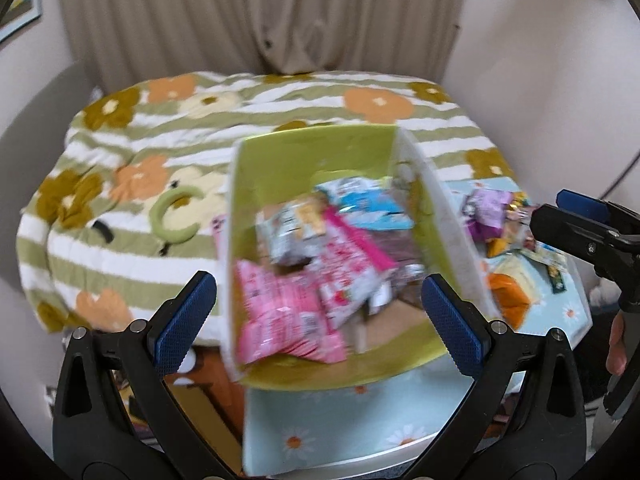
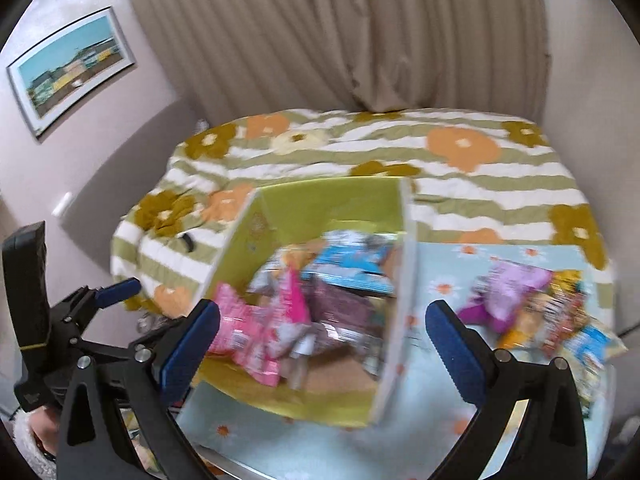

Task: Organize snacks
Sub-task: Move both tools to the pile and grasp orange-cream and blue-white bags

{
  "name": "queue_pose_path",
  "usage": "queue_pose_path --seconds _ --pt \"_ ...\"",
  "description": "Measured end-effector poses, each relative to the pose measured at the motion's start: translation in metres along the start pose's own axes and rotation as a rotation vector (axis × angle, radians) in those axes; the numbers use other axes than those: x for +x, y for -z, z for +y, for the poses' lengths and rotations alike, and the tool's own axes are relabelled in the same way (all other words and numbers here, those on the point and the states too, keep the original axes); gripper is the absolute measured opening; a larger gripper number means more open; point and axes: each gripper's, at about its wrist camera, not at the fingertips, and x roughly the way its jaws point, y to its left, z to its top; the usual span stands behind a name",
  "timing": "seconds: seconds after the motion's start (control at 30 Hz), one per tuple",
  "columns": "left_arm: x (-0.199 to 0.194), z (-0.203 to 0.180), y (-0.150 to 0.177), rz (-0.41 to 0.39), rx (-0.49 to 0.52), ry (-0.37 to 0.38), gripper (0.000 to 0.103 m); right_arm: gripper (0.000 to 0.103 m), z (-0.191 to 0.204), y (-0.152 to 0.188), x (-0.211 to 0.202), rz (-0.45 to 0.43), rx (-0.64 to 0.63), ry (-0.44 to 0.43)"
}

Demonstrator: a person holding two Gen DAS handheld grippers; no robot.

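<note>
left gripper (image 1: 318, 320): jaws spread wide, empty | right gripper (image 2: 322, 344): jaws spread wide, empty | green box (image 1: 280, 160): on daisy-print table (image 1: 340, 432), snack packets (image 1: 304, 280) inside | loose snacks (image 2: 536, 308): right of box | far: striped floral bed (image 1: 140, 140)

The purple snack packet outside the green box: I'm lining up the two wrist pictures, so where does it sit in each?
Left wrist view: the crinkly purple snack packet lies far right, beyond the box's white side wall.
Right wrist view: the same packet lies right of centre, on the pale blue daisy cloth.
Shared landmark: the open green-lined cardboard box, left of it in both.
</note>
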Motion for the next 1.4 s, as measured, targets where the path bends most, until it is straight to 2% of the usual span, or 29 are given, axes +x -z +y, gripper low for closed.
queue_pose_path --seconds 0.2,0.33,0.43,0.7,0.87,1.0,1.17,1.4 --pt "-0.003 -0.057 -0.009 -0.024 0.073 0.081 0.102 0.102 -0.049 0.015 -0.05 -0.062 0.064 0.114" --pt "-0.002 -0.103 -0.009 -0.036 0.113 0.101 0.102 0.102 -0.095 0.024 -0.075 -0.089 0.116 0.165" --pt "0.002 -0.134 -0.008 -0.035 0.108 0.113 0.102 0.102 -0.128 0.031 -0.089 -0.092 0.124 0.192" --pt "0.031 -0.22 0.0 0.021 0.031 0.078 0.102 0.102 -0.225 0.04 -0.1 -0.053 0.077 0.217" --pt "0.063 -0.261 0.012 0.071 -0.018 0.061 0.102 0.102 -0.271 0.043 -0.086 -0.008 0.053 0.197" --pt "0.095 -0.279 0.021 0.123 -0.047 0.042 0.102 0.102 -0.303 0.046 -0.059 0.045 0.049 0.163" --pt "0.135 -0.293 0.032 0.183 -0.097 0.023 0.102 0.102 -0.324 0.053 -0.025 0.109 0.042 0.109" --pt "0.183 -0.307 0.046 0.27 -0.145 -0.005 0.102 0.102 -0.338 0.064 0.022 0.202 -0.054 0.063"
